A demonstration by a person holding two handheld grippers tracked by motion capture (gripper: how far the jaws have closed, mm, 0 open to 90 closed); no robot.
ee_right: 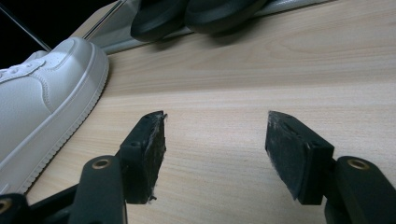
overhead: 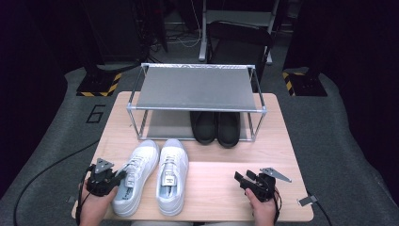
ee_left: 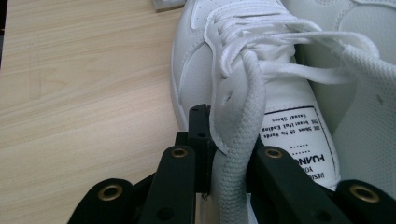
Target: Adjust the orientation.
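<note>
The left white sneaker (overhead: 135,179) is lying upright on the worktop (overhead: 221,188), toe pointing away, touching its twin (overhead: 172,176) on the right. Its flat white lace (ee_left: 243,126) is running loose from the eyelets down over the collar and a printed insole label.

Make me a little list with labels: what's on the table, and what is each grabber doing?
table: wooden table
shoes in front: pair of white sneakers, side by side
rack: metal shoe rack, top shelf bare
under the rack: black shoes
left gripper: fingers shut on a white shoelace of the left sneaker
right gripper: open, over bare wood, holding nothing
</note>
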